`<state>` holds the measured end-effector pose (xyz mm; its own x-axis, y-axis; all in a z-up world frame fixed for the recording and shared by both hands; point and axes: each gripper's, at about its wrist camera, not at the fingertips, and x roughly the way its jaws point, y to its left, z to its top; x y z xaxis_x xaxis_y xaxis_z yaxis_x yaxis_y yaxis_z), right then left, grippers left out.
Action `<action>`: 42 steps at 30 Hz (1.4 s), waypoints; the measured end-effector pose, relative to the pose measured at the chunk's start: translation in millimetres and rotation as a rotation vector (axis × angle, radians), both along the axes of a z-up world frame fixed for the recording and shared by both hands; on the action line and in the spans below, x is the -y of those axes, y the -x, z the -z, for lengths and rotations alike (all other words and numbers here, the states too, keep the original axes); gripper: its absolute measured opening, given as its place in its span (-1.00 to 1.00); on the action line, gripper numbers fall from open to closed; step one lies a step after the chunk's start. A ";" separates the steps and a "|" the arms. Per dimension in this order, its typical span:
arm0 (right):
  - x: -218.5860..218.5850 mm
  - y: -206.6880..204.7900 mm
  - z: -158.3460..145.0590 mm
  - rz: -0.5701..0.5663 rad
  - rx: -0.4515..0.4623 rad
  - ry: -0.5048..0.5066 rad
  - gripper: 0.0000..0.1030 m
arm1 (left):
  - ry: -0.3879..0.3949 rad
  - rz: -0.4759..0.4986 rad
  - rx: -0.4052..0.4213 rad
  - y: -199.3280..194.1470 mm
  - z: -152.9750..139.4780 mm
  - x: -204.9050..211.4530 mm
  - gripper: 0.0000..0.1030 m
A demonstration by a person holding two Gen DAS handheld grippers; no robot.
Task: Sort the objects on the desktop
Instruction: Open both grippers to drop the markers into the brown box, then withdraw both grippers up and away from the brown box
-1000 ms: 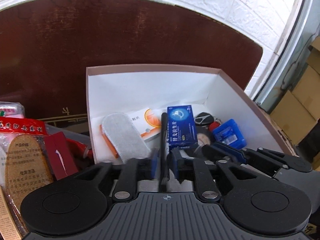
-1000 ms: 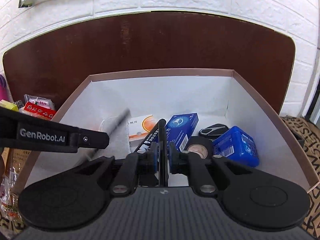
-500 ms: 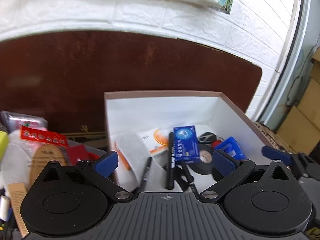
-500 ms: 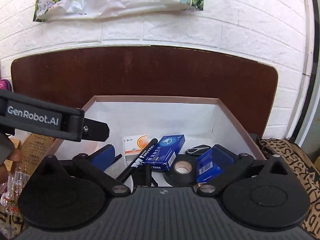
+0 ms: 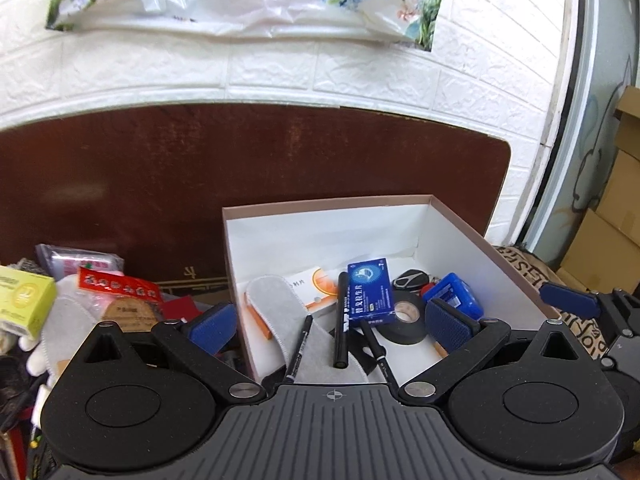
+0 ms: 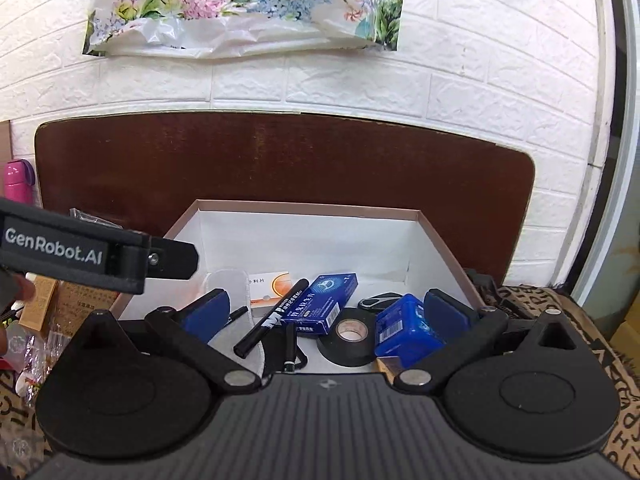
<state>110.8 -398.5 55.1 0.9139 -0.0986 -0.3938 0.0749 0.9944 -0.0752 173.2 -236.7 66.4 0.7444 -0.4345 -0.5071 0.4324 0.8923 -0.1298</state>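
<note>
Both claws wide open, nothing between the pads: left claw (image 5: 331,330), right claw (image 6: 326,316). Both jaw sets just opened. Both sit just short of the white box (image 6: 304,236) on the brown bench (image 6: 280,160). Inside the box: black marker (image 6: 271,317) tilted over a grey insole (image 5: 280,320), blue medicine carton (image 6: 320,303), black tape roll (image 6: 349,337), blue plastic case (image 6: 404,324), thin pens (image 5: 298,354). Unsorted packets (image 5: 116,290) left of the box.
</note>
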 end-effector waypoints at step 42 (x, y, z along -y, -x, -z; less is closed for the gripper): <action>-50.4 161.5 24.5 0.083 -0.016 0.015 0.99 | -0.042 0.018 0.043 183.6 31.6 -67.2 1.00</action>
<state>-50.7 -348.2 30.6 0.8961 -0.1798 -0.4059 0.1558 0.9835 -0.0918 -10.5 -169.5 34.8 0.7585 -0.4268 -0.4924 0.4524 0.8888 -0.0736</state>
